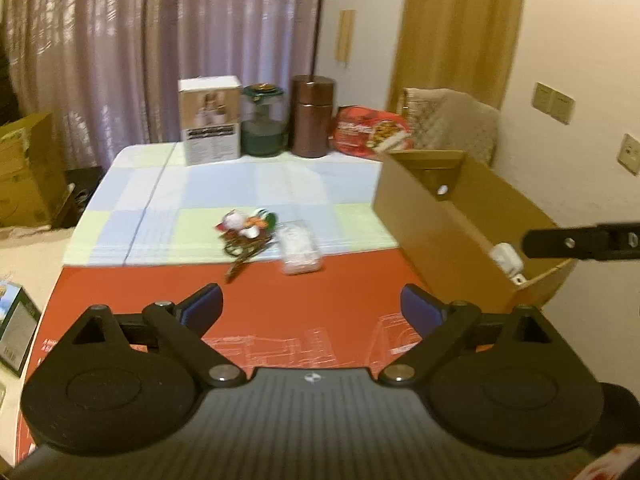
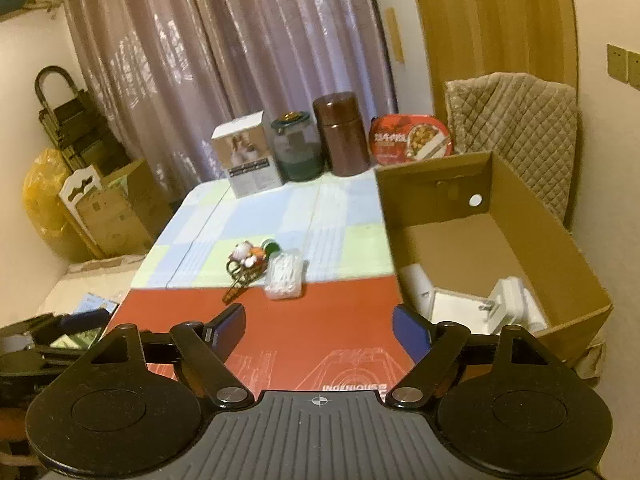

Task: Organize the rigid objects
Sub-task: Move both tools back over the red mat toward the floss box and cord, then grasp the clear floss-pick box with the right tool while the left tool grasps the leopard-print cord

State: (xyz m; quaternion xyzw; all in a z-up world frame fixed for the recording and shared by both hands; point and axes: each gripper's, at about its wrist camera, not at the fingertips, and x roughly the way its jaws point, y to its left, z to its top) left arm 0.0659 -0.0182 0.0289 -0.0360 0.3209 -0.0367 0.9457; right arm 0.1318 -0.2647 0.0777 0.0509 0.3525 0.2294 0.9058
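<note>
Both sets of jaws gape, nothing between them. The clear plastic case (image 2: 284, 278) lies on the desk (image 2: 320, 332) dead ahead, long axis running away; right gripper (image 2: 320, 330) looks nearer than left gripper (image 1: 312, 308).

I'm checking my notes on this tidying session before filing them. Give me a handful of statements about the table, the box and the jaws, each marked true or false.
1. Both grippers' jaws stand open with nothing between them. True: left gripper, right gripper.
2. The cardboard box is empty. False: white items, among them a plug adapter, lie in it.
3. The keychain lies beside the clear plastic case on the table. True.
4. The brown canister lies on its side. False: it stands upright at the far edge.
5. The clear plastic case is inside the box. False: it is on the table.
</note>
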